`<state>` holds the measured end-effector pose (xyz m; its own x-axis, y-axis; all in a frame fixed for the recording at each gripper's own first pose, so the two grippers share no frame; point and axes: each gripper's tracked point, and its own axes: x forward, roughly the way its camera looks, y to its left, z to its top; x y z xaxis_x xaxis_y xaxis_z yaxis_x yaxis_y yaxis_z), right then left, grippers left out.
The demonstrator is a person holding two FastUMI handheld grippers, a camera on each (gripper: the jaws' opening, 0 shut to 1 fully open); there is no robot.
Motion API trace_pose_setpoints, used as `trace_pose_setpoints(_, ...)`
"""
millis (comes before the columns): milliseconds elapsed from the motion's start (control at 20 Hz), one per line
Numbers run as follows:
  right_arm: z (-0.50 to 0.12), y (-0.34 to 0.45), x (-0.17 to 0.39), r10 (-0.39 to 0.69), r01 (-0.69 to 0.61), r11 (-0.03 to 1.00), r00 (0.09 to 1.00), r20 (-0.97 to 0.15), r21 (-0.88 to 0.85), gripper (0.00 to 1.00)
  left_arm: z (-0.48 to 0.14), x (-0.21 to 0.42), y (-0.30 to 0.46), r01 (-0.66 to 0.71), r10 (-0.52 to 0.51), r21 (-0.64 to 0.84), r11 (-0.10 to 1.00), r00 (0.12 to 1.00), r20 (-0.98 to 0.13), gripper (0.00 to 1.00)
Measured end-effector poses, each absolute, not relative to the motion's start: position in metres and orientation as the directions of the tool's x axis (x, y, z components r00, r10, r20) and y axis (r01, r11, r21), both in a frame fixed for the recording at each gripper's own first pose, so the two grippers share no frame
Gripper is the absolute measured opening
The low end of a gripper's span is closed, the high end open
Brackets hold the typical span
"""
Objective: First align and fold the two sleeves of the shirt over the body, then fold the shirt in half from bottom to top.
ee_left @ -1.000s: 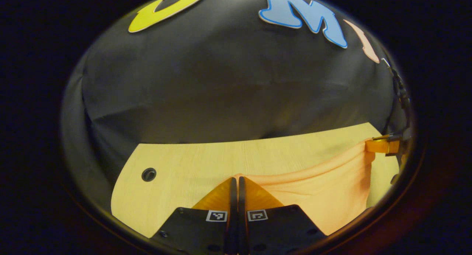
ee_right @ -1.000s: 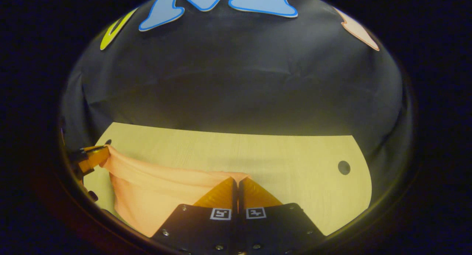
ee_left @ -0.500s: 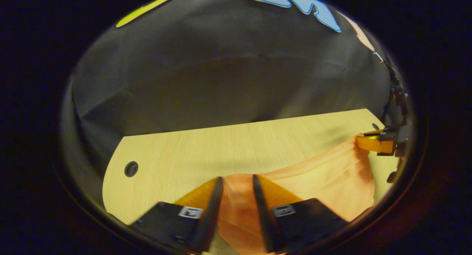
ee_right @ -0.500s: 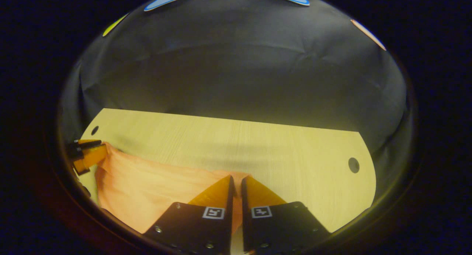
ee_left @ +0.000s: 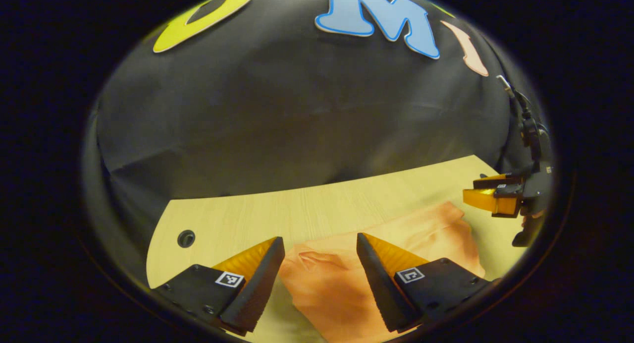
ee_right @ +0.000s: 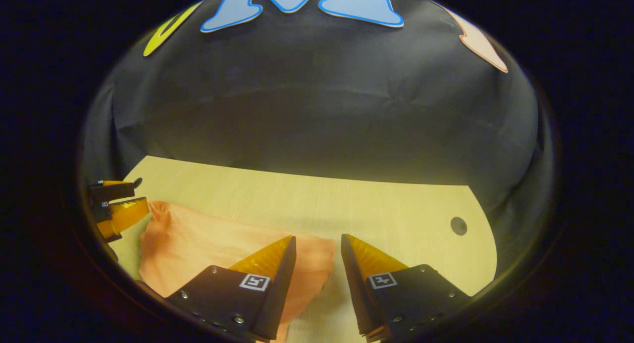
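Note:
The orange shirt point(ee_left: 346, 278) lies folded and flat on the light wooden table point(ee_left: 317, 209). My left gripper point(ee_left: 319, 244) hovers open above its near-left corner, fingers spread, touching no cloth. In the right gripper view the shirt point(ee_right: 208, 244) spreads to the left, and my right gripper point(ee_right: 317, 241) is open over its right edge, holding nothing. The right gripper point(ee_left: 488, 194) also appears at the far right of the left gripper view, open and clear of the shirt. The left gripper point(ee_right: 119, 204) appears at the left of the right gripper view, open too.
The table point(ee_right: 346, 204) has a round cable hole near each end, the left hole point(ee_left: 186, 238) and the right hole point(ee_right: 458, 226). The booth's black cloth wall hangs close behind the table's far edge. Bare wood lies beyond the shirt.
Both grippers were shut on the shirt's raised edge a second ago. They have opened, and the shirt has dropped flat onto the table. Both grippers have risen slightly.

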<state>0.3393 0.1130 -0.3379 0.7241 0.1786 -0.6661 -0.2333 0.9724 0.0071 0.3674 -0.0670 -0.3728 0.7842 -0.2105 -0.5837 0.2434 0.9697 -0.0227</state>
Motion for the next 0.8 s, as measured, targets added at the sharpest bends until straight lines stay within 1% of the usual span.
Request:
trace_pose_setpoints(50, -0.332, 0.113, 0.336, 0.183, -0.236, 0.972, 0.734, -0.654, 0.007, 0.58, -0.362, 0.362, -0.068, 0.248, -0.214, -0.019, 0.969, 0.793, -0.57, 0.92)
trace_pose_setpoints(150, -0.313, 0.112, 0.318, 0.195, -0.246, 0.969, 0.751, -0.631, 0.008, 0.58, -0.342, 0.351, -0.071, 0.256, -0.219, -0.008, 0.967, 0.809, -0.545, 1.0)
trace_pose_setpoints(400, -0.254, 0.104, 0.264, 0.223, -0.233, 0.971, 0.798, -0.56, 0.054, 0.58, -0.287, 0.296, -0.061, 0.241, -0.214, -0.007, 0.97, 0.848, -0.485, 1.0)
trace_pose_setpoints(450, -0.239, 0.101, 0.251, 0.224, -0.226, 0.972, 0.809, -0.543, 0.064, 0.58, -0.275, 0.281, -0.061, 0.236, -0.21, -0.007, 0.972, 0.853, -0.477, 0.96)
trace_pose_setpoints(500, -0.224, 0.097, 0.241, 0.226, -0.223, 0.972, 0.819, -0.527, 0.071, 0.58, -0.262, 0.262, -0.06, 0.229, -0.208, -0.012, 0.973, 0.858, -0.469, 1.0)
trace_pose_setpoints(550, -0.209, 0.092, 0.228, 0.228, -0.22, 0.972, 0.828, -0.512, 0.078, 0.58, -0.249, 0.246, -0.06, 0.225, -0.209, -0.02, 0.974, 0.864, -0.459, 0.96)
trace_pose_setpoints(750, -0.142, 0.08, 0.168, 0.253, -0.22, 0.967, 0.861, -0.441, 0.125, 0.58, -0.196, 0.175, -0.065, 0.205, -0.201, -0.038, 0.978, 0.879, -0.433, 0.96)
trace_pose_setpoints(800, -0.126, 0.075, 0.151, 0.259, -0.222, 0.966, 0.866, -0.428, 0.135, 0.58, -0.181, 0.157, -0.066, 0.199, -0.199, -0.046, 0.979, 0.885, -0.421, 1.0)
